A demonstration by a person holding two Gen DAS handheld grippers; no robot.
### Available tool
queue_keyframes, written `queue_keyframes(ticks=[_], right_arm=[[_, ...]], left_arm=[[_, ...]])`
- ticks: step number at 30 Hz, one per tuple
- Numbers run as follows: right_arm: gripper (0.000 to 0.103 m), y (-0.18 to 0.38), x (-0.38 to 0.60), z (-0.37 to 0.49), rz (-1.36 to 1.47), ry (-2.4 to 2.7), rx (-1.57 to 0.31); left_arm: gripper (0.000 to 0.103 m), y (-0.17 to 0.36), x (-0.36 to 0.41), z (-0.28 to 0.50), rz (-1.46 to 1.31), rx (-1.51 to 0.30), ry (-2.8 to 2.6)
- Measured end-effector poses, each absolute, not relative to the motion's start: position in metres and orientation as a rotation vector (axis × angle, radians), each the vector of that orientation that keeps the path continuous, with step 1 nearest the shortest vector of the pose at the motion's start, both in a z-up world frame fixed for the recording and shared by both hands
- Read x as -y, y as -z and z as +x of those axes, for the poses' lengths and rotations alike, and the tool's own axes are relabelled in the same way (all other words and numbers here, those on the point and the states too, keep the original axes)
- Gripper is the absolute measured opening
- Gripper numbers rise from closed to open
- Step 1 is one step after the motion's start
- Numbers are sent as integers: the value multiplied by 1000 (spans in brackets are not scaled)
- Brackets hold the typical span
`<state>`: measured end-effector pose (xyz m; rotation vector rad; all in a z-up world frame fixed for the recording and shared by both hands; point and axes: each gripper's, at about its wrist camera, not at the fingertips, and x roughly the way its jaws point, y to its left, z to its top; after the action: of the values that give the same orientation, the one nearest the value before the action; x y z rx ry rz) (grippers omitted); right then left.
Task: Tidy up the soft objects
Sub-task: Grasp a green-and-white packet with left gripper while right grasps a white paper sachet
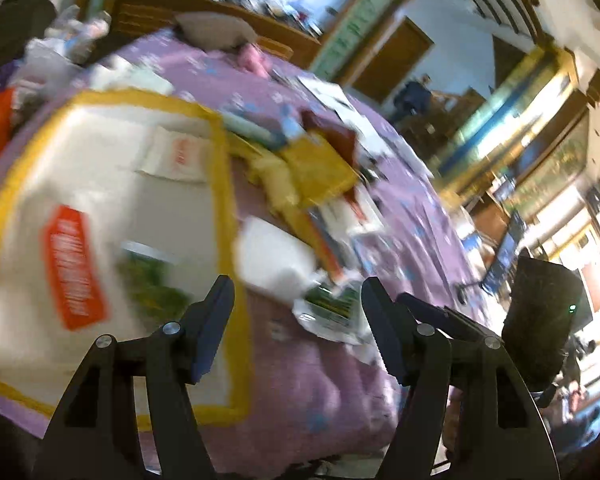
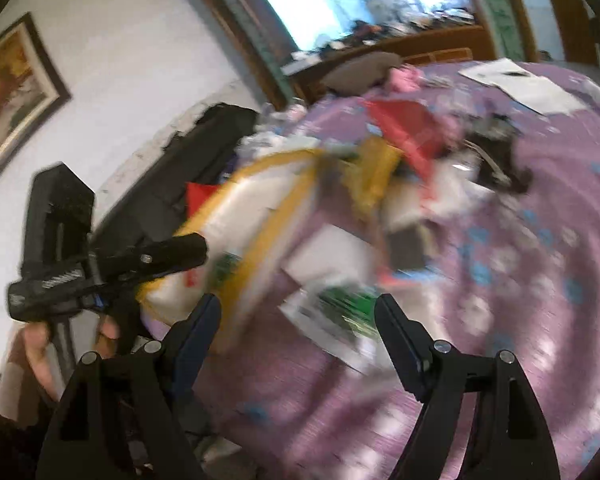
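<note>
Both views are motion-blurred. A purple bedspread (image 1: 320, 392) carries a white bag with a yellow border (image 1: 112, 200) and an orange label, also in the right wrist view (image 2: 240, 216). Beside it lies a pile of soft items: a yellow cloth (image 1: 312, 168), a white pad (image 1: 276, 260), a green-printed packet (image 1: 332, 304) (image 2: 340, 304), a red cloth (image 2: 404, 124). My left gripper (image 1: 298, 300) is open and empty above the bag's edge. My right gripper (image 2: 298, 312) is open and empty above the green packet. The left gripper body (image 2: 100, 268) shows at the right view's left.
A grey pillow (image 1: 216, 28) and pink item (image 1: 256, 58) lie at the bed's head by a wooden headboard (image 1: 204, 4). White papers (image 2: 516, 84) lie on the far side. A black bag (image 2: 188, 164) leans on the wall. Furniture stands beyond the bed's right edge.
</note>
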<state>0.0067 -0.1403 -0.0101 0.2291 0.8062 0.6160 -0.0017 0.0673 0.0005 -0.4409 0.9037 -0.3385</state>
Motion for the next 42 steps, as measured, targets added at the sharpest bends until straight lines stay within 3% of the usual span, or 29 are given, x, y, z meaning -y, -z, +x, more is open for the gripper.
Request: queue_keyframes(ticks=[9,21,27,29,30,31,37,42], right_arm=[[79,31,173,16,239,-493,-854],[76,42,186,18,223,-481,-883],[76,46,189,18,227,-472,-901],[76,48,189,17,229,-470,-912],[76,48,189,16,231,-474,-912],[76,46,189,16,239,-481,-911],[75,41,181,20,232,-499,-915],[59,48,166,30,200,-489,-960]], left_arm=[[67,21,3,27,-267,-1064,411],[66,37,27,34,-66,-1100,283],[66,48,22,46,-154,-1120,289],[47,46,23,43,-141,-1111,282],[47,46,22,41,-137,-1109,286],[39,47,20,39,-142,-1110,299],[33,35,-4,25,-222,-1085,330],[33,18,-26,16,-296,-1029,313]])
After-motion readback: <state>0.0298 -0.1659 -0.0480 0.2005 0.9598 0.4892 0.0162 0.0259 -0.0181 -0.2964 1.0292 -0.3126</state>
